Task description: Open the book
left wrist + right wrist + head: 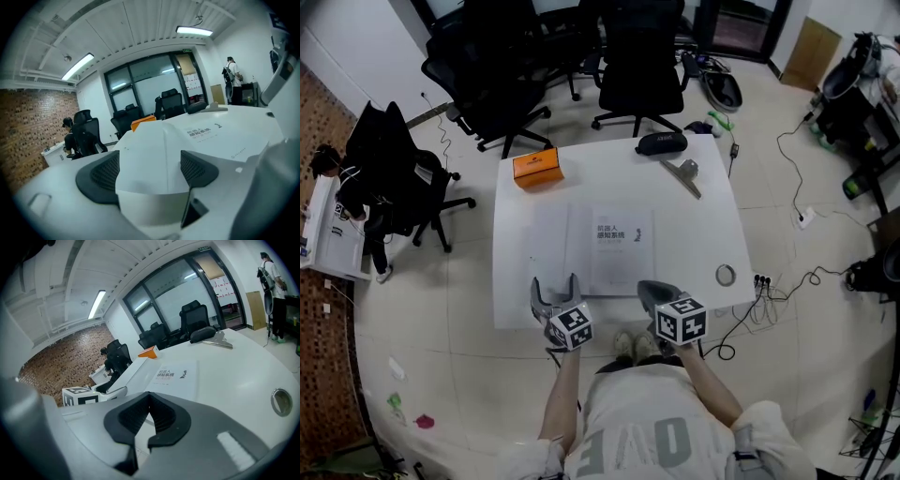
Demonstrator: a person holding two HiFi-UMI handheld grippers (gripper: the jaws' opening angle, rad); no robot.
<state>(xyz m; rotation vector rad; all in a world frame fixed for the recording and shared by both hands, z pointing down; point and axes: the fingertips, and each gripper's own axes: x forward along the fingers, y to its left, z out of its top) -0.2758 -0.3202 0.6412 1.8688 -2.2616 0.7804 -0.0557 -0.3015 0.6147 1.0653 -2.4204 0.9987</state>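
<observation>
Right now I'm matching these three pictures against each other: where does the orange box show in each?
Head view: orange box, upper left, on the table's far-left corner.
Left gripper view: just left of centre, at the table's far edge.
Right gripper view: near centre, far edge again.
Shared landmark: the white book, nearer than the box.

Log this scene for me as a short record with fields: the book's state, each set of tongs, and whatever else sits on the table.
surface: white table
book: lies open mid-table, printed title page on the right, blank leaf on the left
left tongs: open; the blank leaf's near edge sits between the jaws and does not look clamped
right tongs: shut, empty, by the book's near right corner
other items: orange box, black case, metal tool, tape roll
task status: book already open
</observation>
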